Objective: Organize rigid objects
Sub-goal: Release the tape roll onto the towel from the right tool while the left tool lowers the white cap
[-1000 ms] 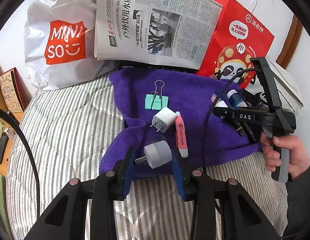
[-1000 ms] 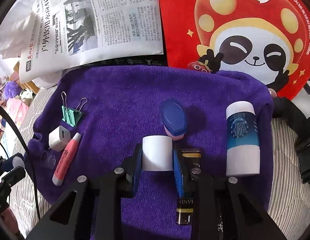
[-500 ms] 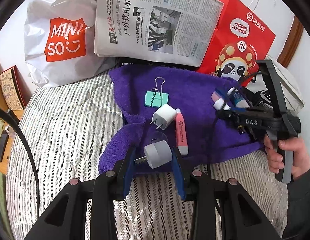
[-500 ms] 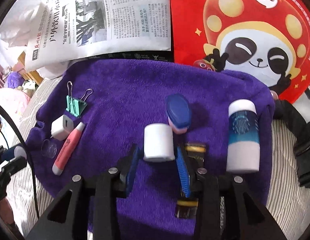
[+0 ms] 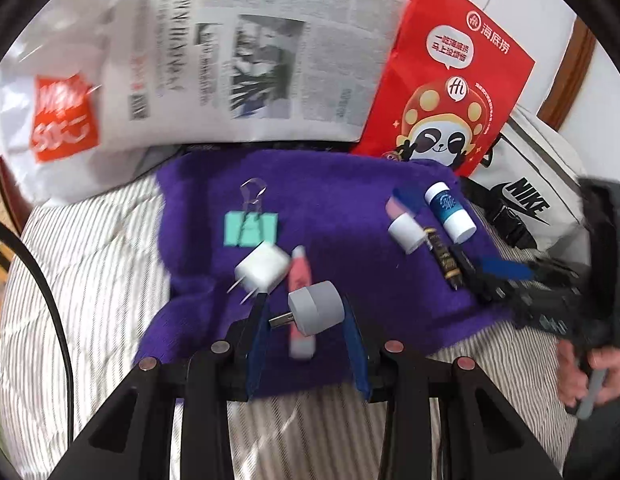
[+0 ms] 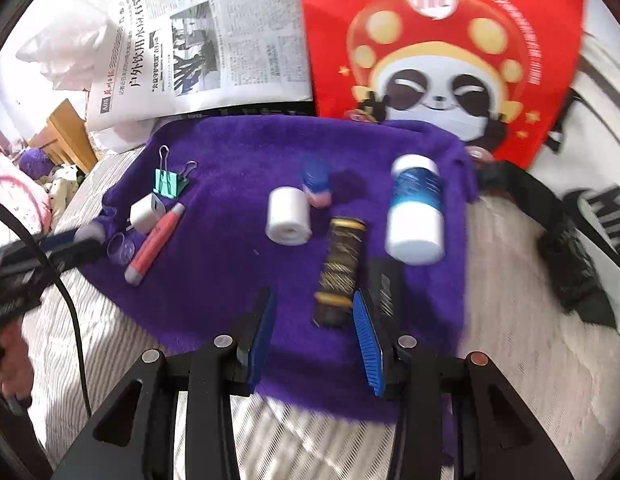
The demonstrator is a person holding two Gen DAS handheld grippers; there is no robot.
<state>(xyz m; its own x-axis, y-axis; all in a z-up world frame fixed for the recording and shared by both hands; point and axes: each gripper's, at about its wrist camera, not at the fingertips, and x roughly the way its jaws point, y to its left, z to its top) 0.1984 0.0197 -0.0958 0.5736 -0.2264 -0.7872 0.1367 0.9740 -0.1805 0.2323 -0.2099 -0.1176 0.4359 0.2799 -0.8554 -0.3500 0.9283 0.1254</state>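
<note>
Grey plug adapter (image 5: pixel 316 307) clamped between the left gripper (image 5: pixel 306 338) fingers, prongs pointing left, held over the near edge of the purple towel (image 5: pixel 342 208), above the pink tube (image 5: pixel 300 280). White charger cube (image 5: pixel 263 268) and green binder clip (image 5: pixel 251 229) lie just beyond.

Right gripper (image 6: pixel 316 330): fingers parting, nothing gripped; only the near end of the black-and-gold tube (image 6: pixel 342 268) reaches between the tips. White roll (image 6: pixel 289 221), blue-capped pink item (image 6: pixel 317 183) and blue-white bottle (image 6: pixel 416 210) lie on the towel farther out.

Towel sits on a striped bed (image 5: pixel 90 280); newspaper (image 5: pixel 246 60) and red bag (image 5: pixel 450 92) behind.
</note>
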